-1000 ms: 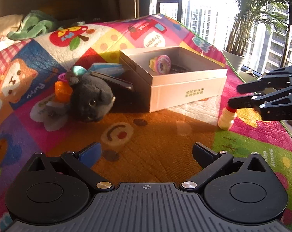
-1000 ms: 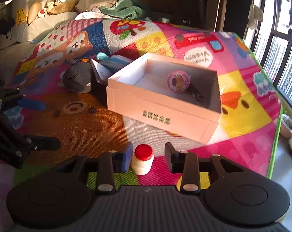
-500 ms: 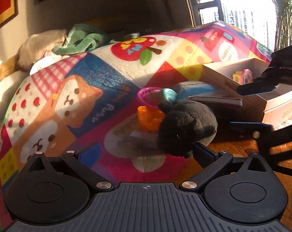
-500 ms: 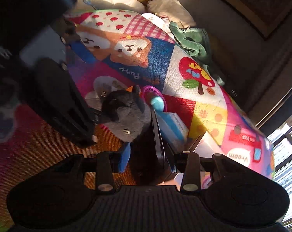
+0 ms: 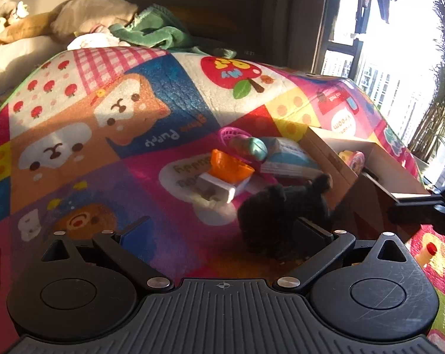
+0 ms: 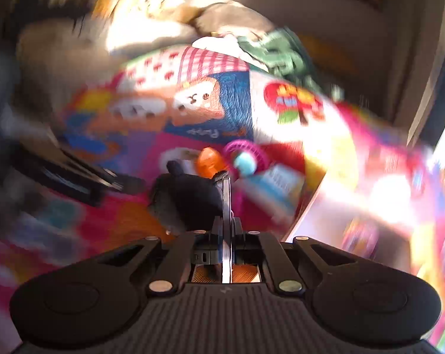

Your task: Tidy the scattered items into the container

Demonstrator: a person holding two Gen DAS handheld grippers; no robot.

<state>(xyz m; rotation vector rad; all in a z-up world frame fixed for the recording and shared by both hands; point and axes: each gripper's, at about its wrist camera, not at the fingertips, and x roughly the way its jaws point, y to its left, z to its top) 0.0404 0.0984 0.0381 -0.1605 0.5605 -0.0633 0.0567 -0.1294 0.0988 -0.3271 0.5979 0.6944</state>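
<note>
While your right gripper (image 6: 227,230) is clenched on a thin flat slab (image 6: 226,203), the right wrist view is heavily smeared, so what that slab is cannot be told. You hold it on edge: its long axis runs straight forward along the fingers, away from the camera, and its far end sits against the dark plush toy (image 6: 190,203).

Take the plush toy (image 5: 281,212) as your landmark. Your left gripper (image 5: 222,233) is released, its fingers spread wide, with the right-hand finger (image 5: 314,233) just in front of the plush and the blue-padded one (image 5: 137,233) well to its left. Just beyond the plush, to its left, lies a white block (image 5: 216,188) with an orange cup (image 5: 230,168) resting on it. Beyond those are a teal ball (image 5: 256,149) in a pink hoop-like toy (image 5: 231,134) and a light blue packet (image 5: 290,159). To the right of the plush stands the open white box (image 5: 379,174), a pink round toy (image 5: 355,162) inside it. Near and right of the plush, a small white bottle with a red cap (image 5: 427,253) lies tilted on the play mat (image 5: 104,147). Far beyond, a green cloth (image 5: 154,32) sits at the mat's edge.
</note>
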